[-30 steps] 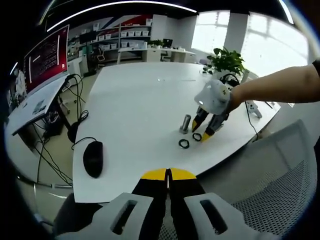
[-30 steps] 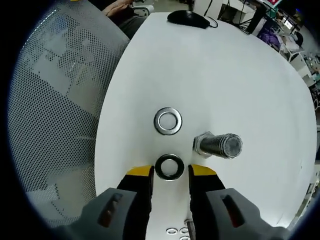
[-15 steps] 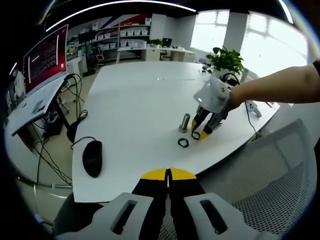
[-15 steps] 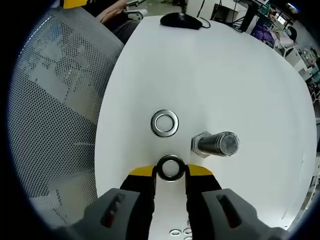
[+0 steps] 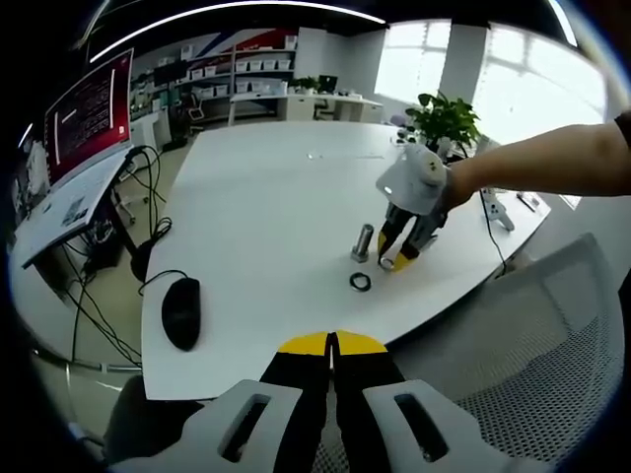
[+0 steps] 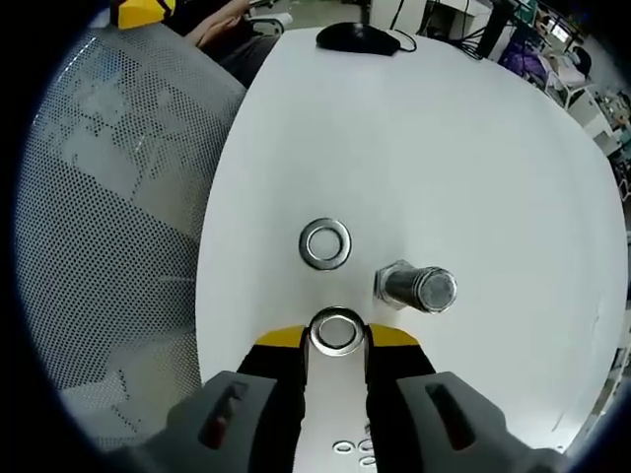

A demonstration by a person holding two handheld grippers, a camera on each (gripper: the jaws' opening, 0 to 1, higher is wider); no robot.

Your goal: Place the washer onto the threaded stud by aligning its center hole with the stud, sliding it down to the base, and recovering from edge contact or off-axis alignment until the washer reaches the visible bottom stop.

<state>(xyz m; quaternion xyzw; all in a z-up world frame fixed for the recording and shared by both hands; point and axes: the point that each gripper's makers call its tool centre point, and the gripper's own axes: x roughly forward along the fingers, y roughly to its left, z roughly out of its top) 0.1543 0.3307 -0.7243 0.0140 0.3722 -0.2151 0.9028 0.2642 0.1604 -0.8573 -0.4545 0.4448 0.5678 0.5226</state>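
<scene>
In the right gripper view a steel washer [image 6: 335,331] sits pinched between the yellow-tipped jaws of my right gripper [image 6: 335,340], lifted a little off the white table [image 6: 444,148]. The threaded stud [image 6: 417,288] stands upright on its hex base just right of the jaws. A second washer [image 6: 326,244] lies flat on the table beyond them. In the left gripper view my left gripper [image 5: 332,345] is shut with nothing in it, held off the table's near edge. Farther away there I see the right gripper [image 5: 398,258], the stud [image 5: 364,242] and the flat washer [image 5: 361,282].
A black mouse [image 5: 183,311] lies near the table's left edge, with cables [image 5: 148,217] behind it. A grey mesh chair [image 6: 108,197] stands against the table's edge. A potted plant [image 5: 446,120] stands at the far side. Small washers [image 6: 353,449] lie below the right gripper's jaws.
The right gripper's jaws closed on the near washer and lifted it slightly off the table, nearer the stud. The left gripper has stayed still.
</scene>
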